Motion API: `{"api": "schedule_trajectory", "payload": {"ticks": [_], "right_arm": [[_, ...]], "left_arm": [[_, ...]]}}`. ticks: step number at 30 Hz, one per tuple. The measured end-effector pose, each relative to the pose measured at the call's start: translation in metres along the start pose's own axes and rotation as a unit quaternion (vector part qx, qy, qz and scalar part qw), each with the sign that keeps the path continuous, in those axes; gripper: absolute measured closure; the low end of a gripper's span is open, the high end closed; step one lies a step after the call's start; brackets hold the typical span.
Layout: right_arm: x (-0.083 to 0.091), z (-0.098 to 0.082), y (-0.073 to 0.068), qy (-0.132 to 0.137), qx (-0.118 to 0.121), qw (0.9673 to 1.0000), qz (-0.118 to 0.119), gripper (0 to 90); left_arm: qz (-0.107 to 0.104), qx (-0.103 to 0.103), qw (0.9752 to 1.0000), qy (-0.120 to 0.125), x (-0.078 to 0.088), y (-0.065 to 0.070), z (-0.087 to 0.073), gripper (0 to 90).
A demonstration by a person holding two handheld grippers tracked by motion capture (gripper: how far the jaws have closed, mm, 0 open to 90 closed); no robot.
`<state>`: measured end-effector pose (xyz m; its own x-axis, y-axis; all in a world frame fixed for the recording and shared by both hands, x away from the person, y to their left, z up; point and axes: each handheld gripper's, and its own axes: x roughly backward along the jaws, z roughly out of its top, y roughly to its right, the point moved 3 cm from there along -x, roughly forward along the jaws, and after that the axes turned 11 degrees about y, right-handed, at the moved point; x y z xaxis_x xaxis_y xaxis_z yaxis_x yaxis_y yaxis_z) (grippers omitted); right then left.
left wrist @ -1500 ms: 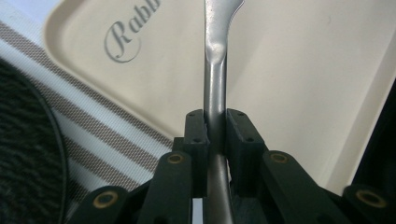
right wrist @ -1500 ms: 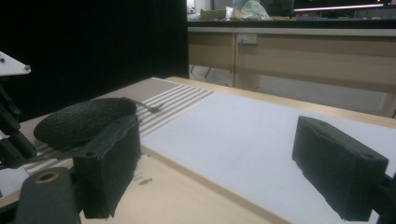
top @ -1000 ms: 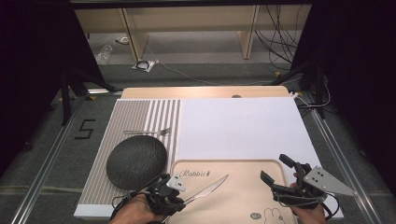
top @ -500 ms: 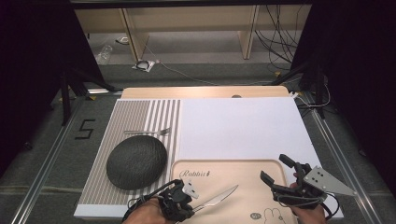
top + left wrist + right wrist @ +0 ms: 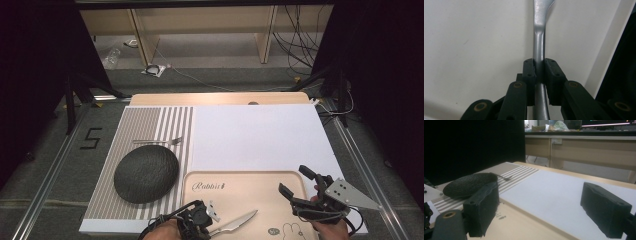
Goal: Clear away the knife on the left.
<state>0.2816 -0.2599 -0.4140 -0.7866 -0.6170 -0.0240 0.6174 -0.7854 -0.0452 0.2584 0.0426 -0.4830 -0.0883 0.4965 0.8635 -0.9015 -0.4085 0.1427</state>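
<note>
A: What is held at the near edge?

B: A knife (image 5: 234, 224) is held by the left gripper (image 5: 200, 220). The jaws are shut tight on its handle. This is seen well in the left gripper view, where the knife (image 5: 539, 50) is pinched between the two black jaws of the left gripper (image 5: 540, 71).

A: Where is the knife?

B: It is held over the near part of the tray (image 5: 240, 192), with its tip pointed to the right. Whether the tip is touching the tray cannot be told.

A: And the right gripper (image 5: 300, 187)?

B: Its jaws are kept wide apart, and nothing is held between them. It is placed at the right end of the tray.

A: What could go wrong?

B: The handle is thin and smooth, so the knife could be turned or dropped if the grip is made loose. The tray could be scratched if the tip is pushed down.

A: What can be read?

B: "Rabbit" is written on the tray, and a small bunny is drawn near its right corner. Farther left, a "5" (image 5: 90, 138) is marked on the floor.

A: What is farther away?

B: A dark plate (image 5: 146, 173) is set on the striped mat (image 5: 150, 120), and a fork (image 5: 157, 141) is laid just past it.
</note>
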Motion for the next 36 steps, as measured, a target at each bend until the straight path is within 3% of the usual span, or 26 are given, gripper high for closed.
{"api": "schedule_trajectory", "payload": {"ticks": [7, 11, 13, 15, 17, 18, 21, 22, 24, 28, 33, 36], "right_arm": [[0.000, 0.000, 0.000, -0.004, 0.002, 1.0000, 0.000, 16.3], [0.001, 0.000, 0.000, -0.001, 0.001, 1.0000, 0.000, 16.3], [0.001, 0.000, 0.000, -0.003, 0.000, 1.0000, -0.001, 16.3], [0.000, 0.000, 0.000, 0.000, 0.002, 1.0000, 0.000, 16.3], [0.000, 0.000, 0.000, -0.003, 0.001, 1.0000, 0.000, 16.3], [0.000, 0.000, 0.000, -0.004, 0.001, 1.0000, 0.000, 16.2], [0.000, 0.000, 0.000, -0.002, 0.001, 1.0000, 0.000, 16.3], [0.000, 0.000, 0.000, -0.001, 0.001, 1.0000, 0.000, 16.3], [0.000, 0.000, 0.000, -0.001, 0.001, 1.0000, -0.001, 16.3], [0.000, 0.000, 0.000, -0.001, 0.001, 1.0000, -0.001, 16.3], [0.000, 0.000, 0.000, -0.001, 0.002, 1.0000, -0.001, 16.3], [0.000, 0.000, 0.000, 0.001, 0.001, 1.0000, -0.001, 16.4]], "left_arm": [[0.009, -0.015, 0.9998, -0.014, -0.003, 0.004, -0.003, 78.8], [0.007, -0.002, 1.0000, -0.004, -0.002, 0.003, -0.002, 77.0], [-0.005, -0.008, 0.9997, 0.024, 0.002, 0.005, 0.001, 59.6], [0.008, -0.021, 0.9988, 0.043, 0.008, 0.005, 0.005, 50.6], [0.014, -0.018, 0.9979, 0.060, 0.012, 0.005, 0.009, 40.4], [0.022, -0.022, 0.9973, 0.066, 0.013, 0.005, 0.010, 37.3], [0.018, -0.031, 0.9957, 0.085, 0.013, 0.008, 0.013, 34.4], [0.011, -0.042, 0.9945, 0.095, 0.013, 0.009, 0.013, 37.0], [0.013, -0.044, 0.9931, 0.108, 0.013, 0.010, 0.015, 44.2], [0.007, -0.067, 0.9895, 0.128, 0.012, 0.014, 0.018, 68.7], [-0.009, -0.077, 0.9886, 0.129, 0.003, 0.017, 0.020, 88.2], [-0.012, -0.082, 0.9893, 0.121, -0.003, 0.019, 0.020, 89.2]]}}
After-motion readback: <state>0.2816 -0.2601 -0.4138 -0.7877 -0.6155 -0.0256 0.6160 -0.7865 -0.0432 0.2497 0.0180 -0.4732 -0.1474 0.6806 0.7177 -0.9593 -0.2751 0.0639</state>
